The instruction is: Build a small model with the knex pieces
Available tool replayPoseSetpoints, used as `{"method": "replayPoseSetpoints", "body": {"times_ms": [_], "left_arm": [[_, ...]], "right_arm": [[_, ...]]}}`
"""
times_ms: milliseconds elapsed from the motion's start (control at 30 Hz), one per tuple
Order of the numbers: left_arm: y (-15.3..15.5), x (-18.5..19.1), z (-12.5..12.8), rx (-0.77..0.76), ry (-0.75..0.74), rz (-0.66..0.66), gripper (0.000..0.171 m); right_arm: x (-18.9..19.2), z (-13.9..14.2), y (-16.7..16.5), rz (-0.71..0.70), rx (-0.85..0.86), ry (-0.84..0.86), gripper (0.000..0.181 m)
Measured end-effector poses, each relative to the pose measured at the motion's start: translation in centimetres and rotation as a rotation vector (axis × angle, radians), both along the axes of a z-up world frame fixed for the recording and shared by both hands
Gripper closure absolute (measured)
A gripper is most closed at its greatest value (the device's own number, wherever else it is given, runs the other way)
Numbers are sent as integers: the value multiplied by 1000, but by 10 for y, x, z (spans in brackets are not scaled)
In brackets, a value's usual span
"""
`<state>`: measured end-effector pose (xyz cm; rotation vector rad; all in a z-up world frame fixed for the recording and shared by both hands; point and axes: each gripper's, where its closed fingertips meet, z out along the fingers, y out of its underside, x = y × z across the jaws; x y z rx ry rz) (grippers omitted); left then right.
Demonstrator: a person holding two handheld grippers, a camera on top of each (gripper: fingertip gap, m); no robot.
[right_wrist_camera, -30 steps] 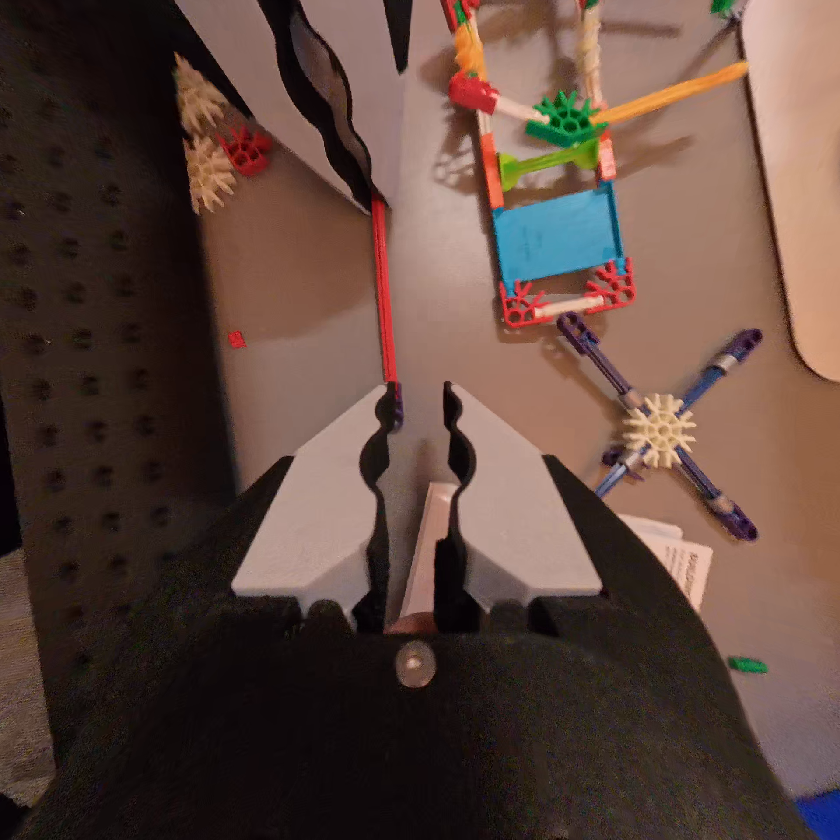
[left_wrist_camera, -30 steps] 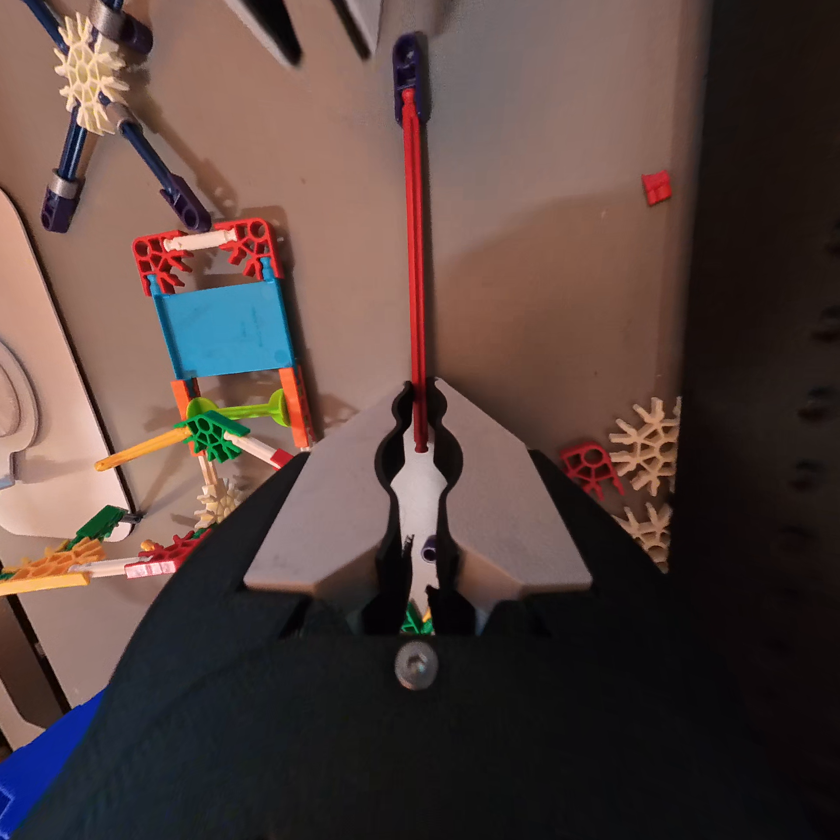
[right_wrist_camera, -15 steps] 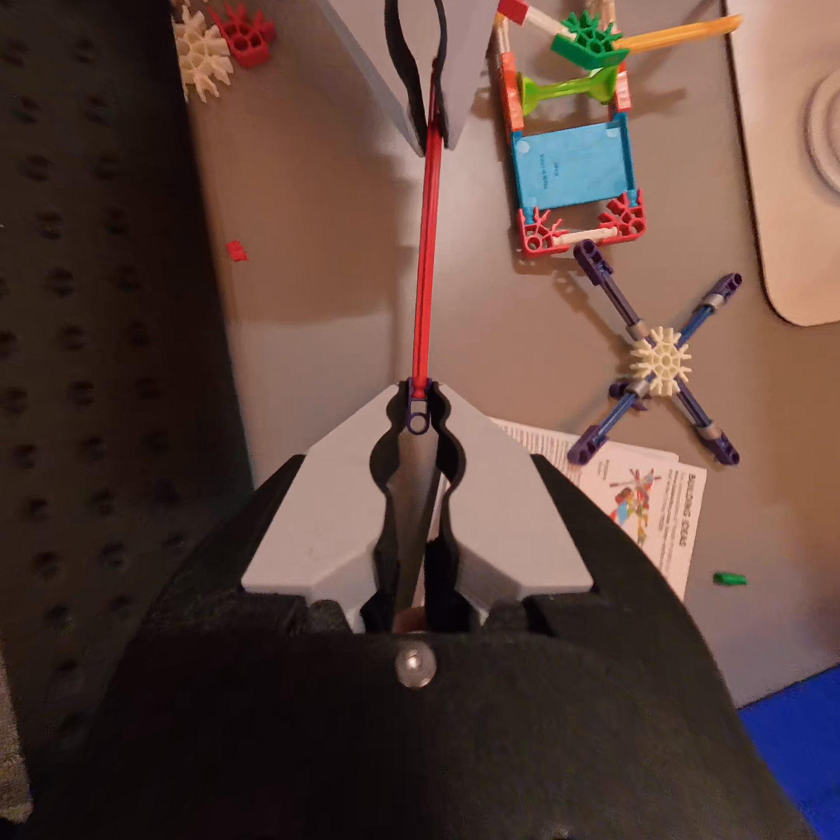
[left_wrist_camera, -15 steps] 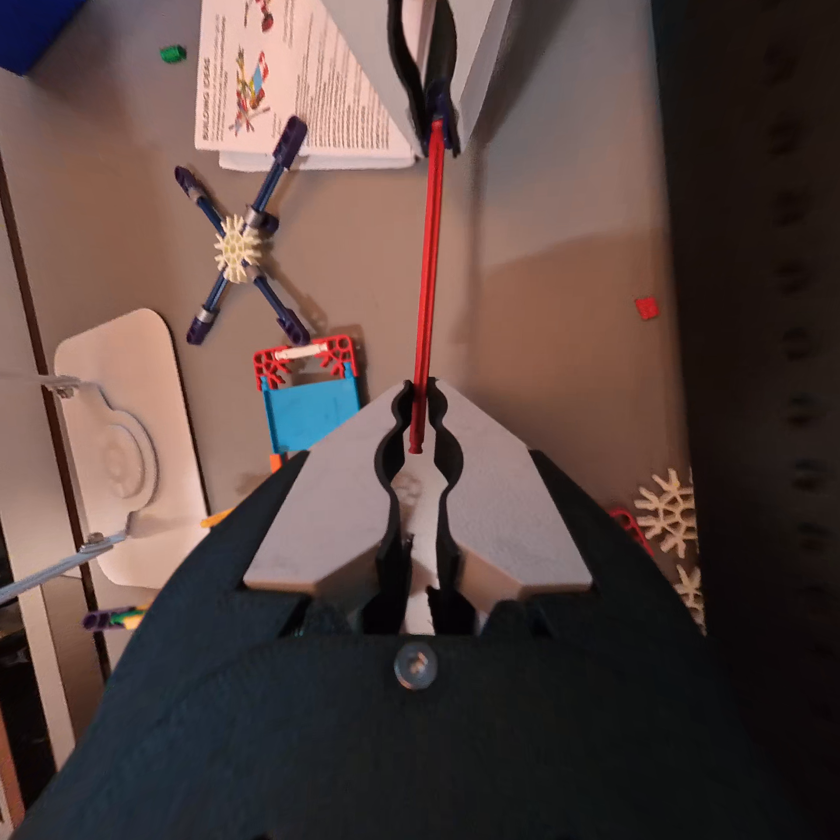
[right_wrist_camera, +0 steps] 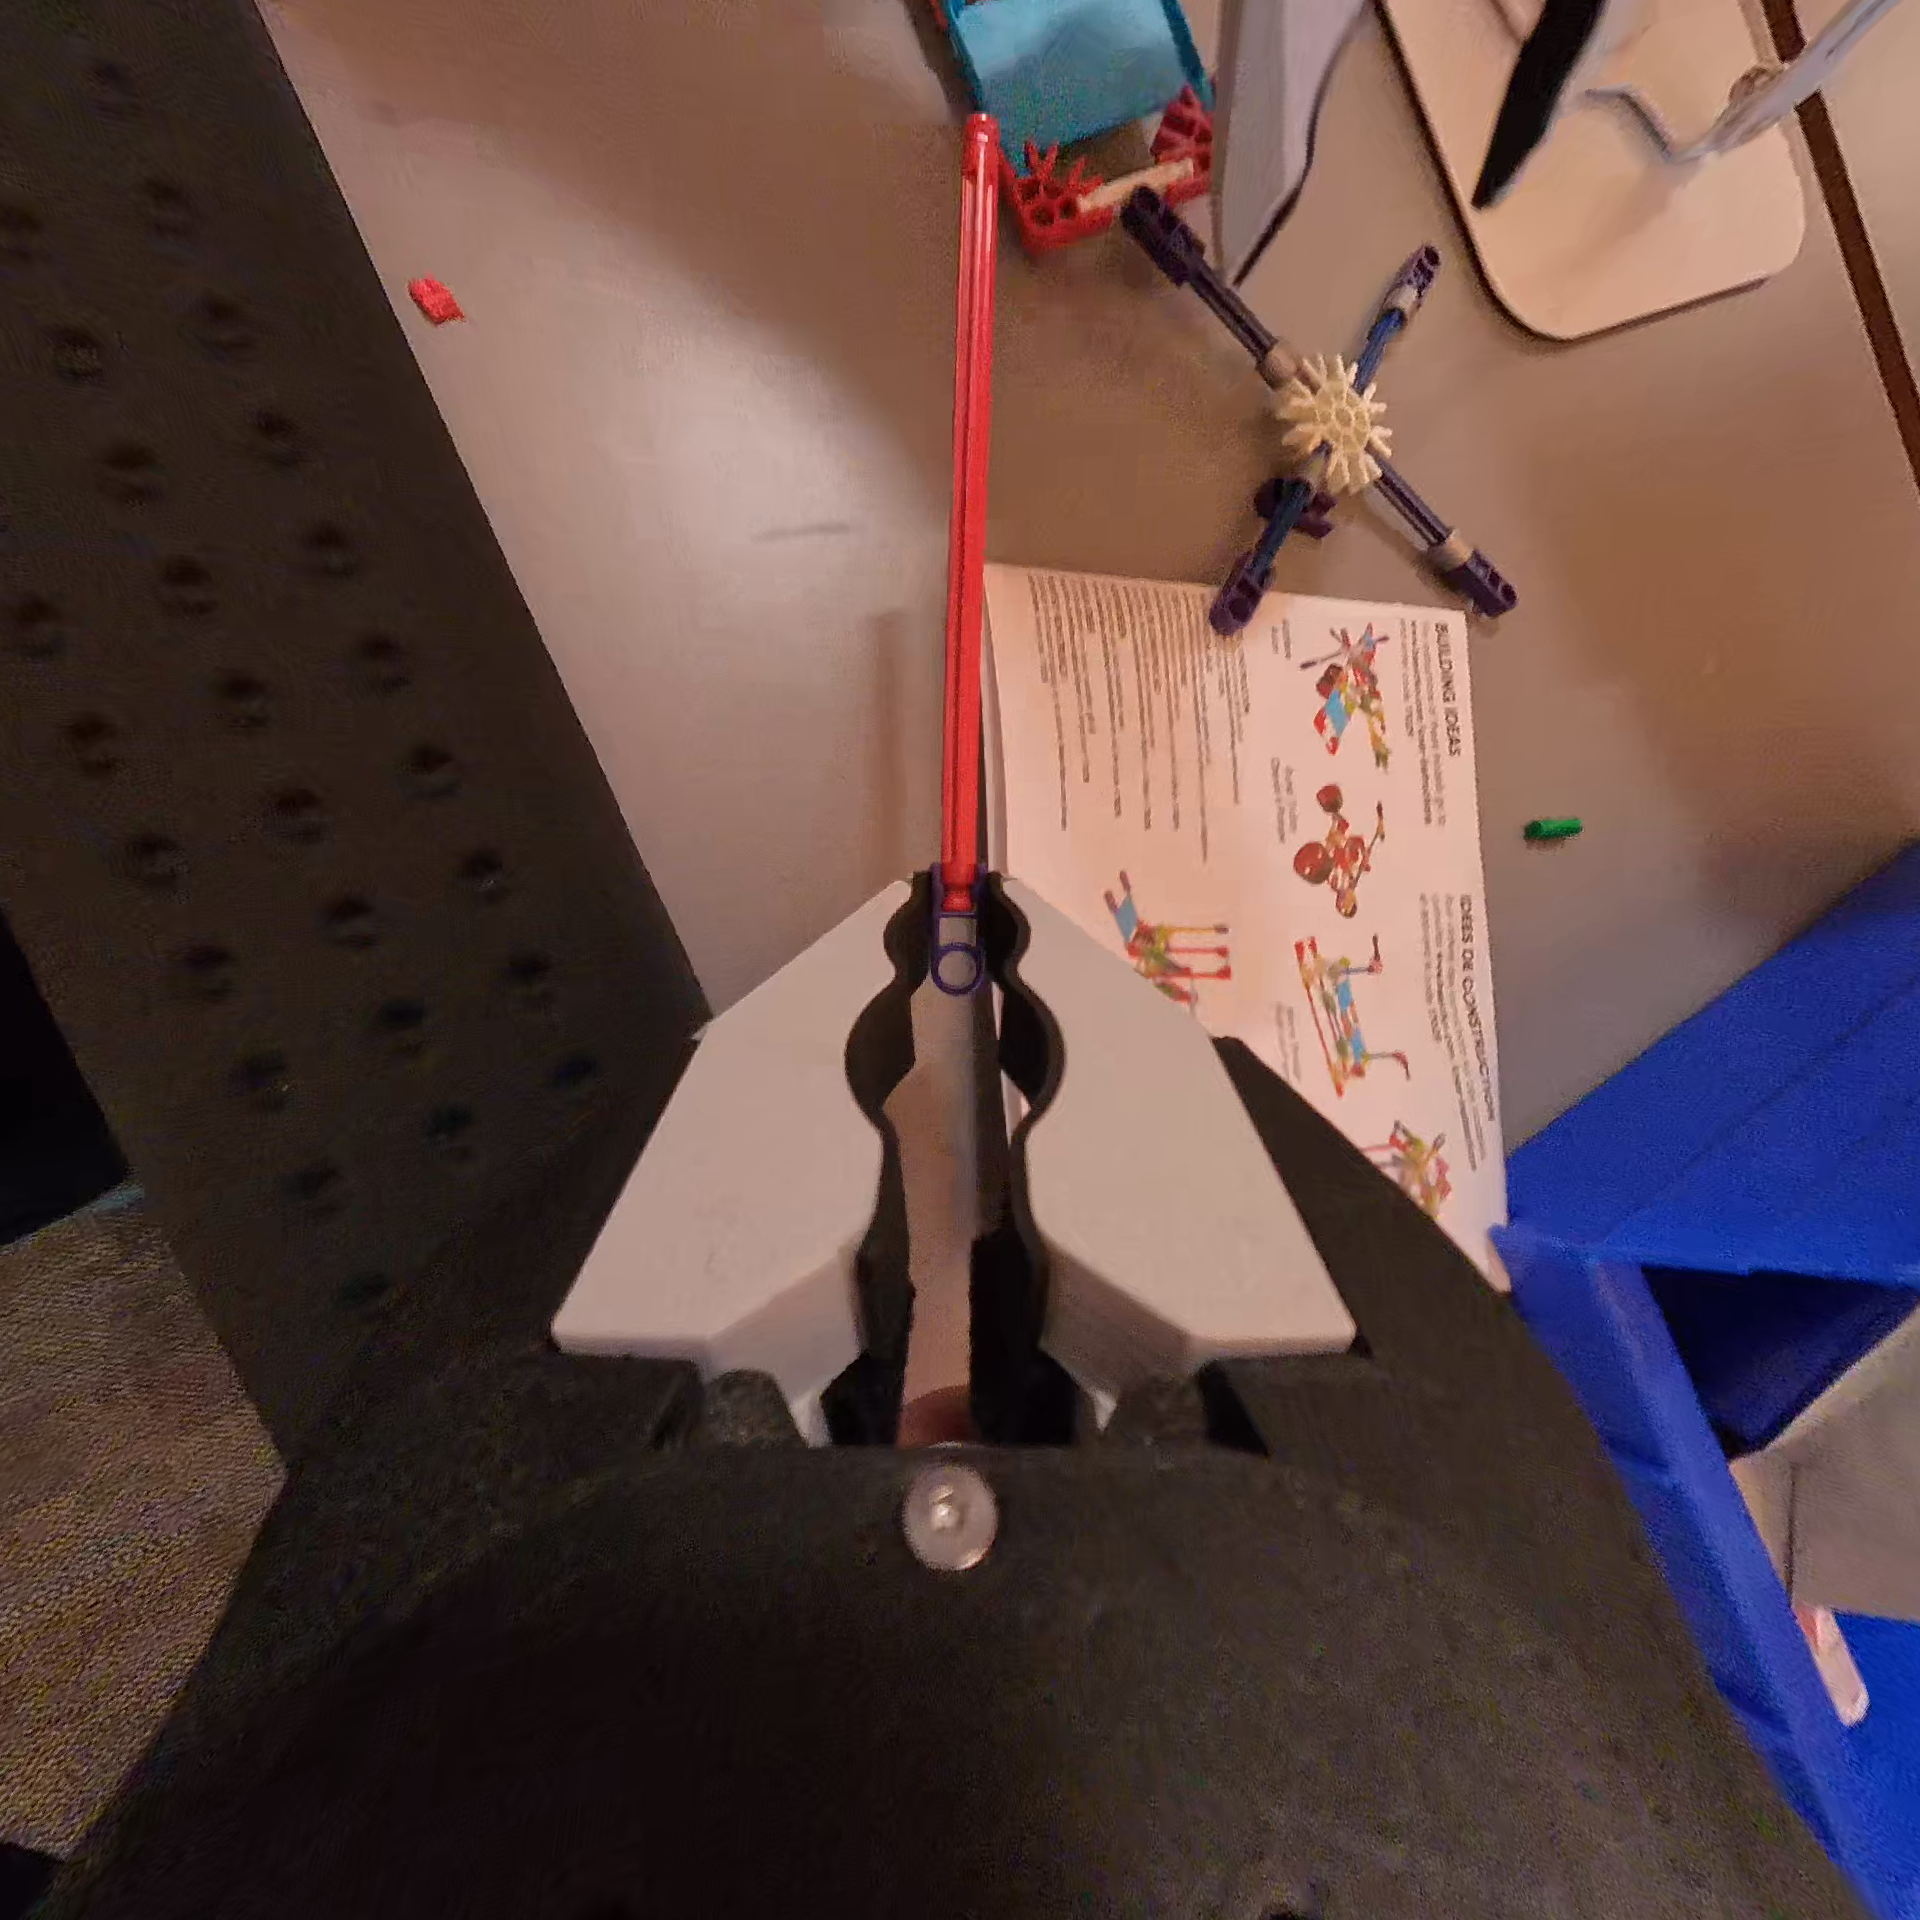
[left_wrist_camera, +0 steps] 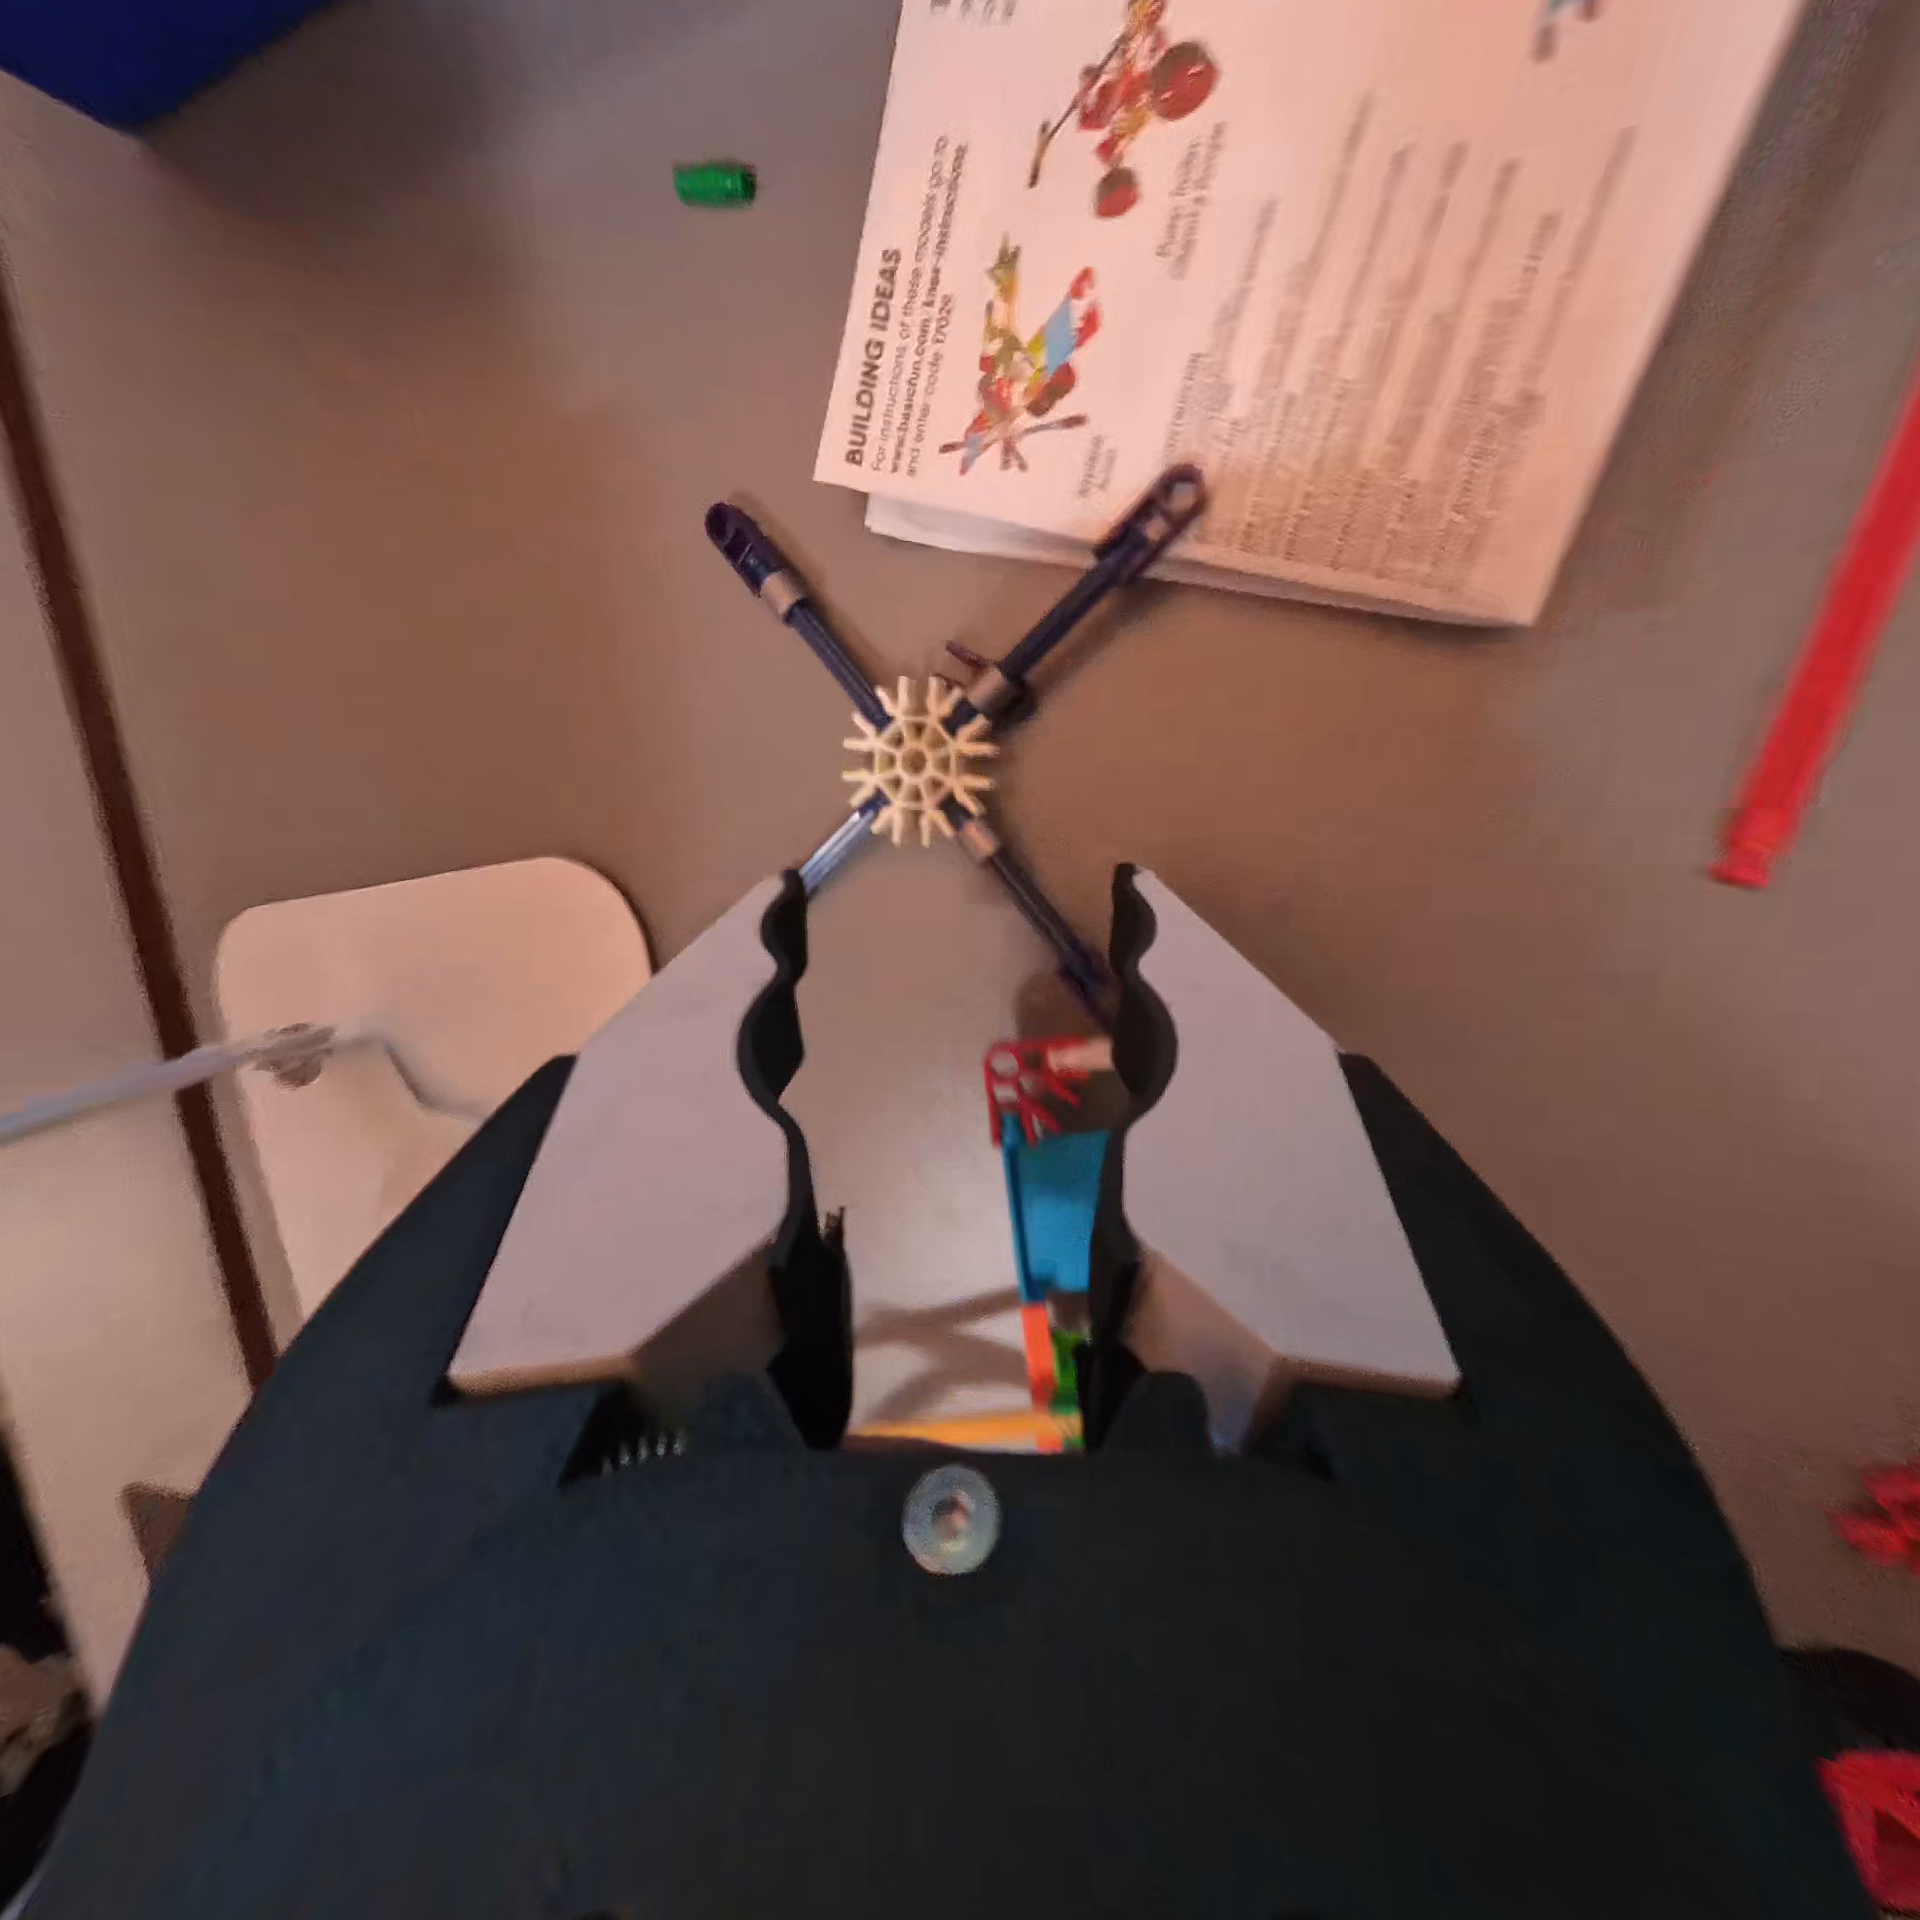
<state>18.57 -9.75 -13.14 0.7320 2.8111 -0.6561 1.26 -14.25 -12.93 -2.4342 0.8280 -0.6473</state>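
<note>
Pinching a small purple connector [right_wrist_camera: 954, 940] at its tips, the right gripper [right_wrist_camera: 956, 894] carries a long red rod [right_wrist_camera: 969, 499] that juts straight ahead of it, off the grey table [right_wrist_camera: 675, 468]. A printed leaflet [right_wrist_camera: 1247, 831] lies just right of those tongs, a blue bin [right_wrist_camera: 1714, 1195] farther right. The left gripper [left_wrist_camera: 951, 888] is spread wide and empty, above a cross of dark blue rods round a cream snowflake hub [left_wrist_camera: 916, 771], one rod passing behind its right finger. A blue-panelled model [left_wrist_camera: 1055, 1174] shows between its fingers.
</note>
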Motion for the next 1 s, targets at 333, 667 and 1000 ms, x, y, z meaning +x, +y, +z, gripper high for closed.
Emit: {"method": "replayPoseSetpoints", "body": {"times_ms": [333, 667, 1000], "left_arm": [[-32, 7, -42, 174, 81, -15, 136], [-17, 9, 17, 5, 62, 7, 137], [37, -44, 98, -412, 204, 86, 137]], "right_arm": [[-23, 3, -10, -14, 22, -49, 174], [-22, 5, -15, -17, 48, -96, 174], [-8, 19, -7, 3, 83, -179, 175]]}}
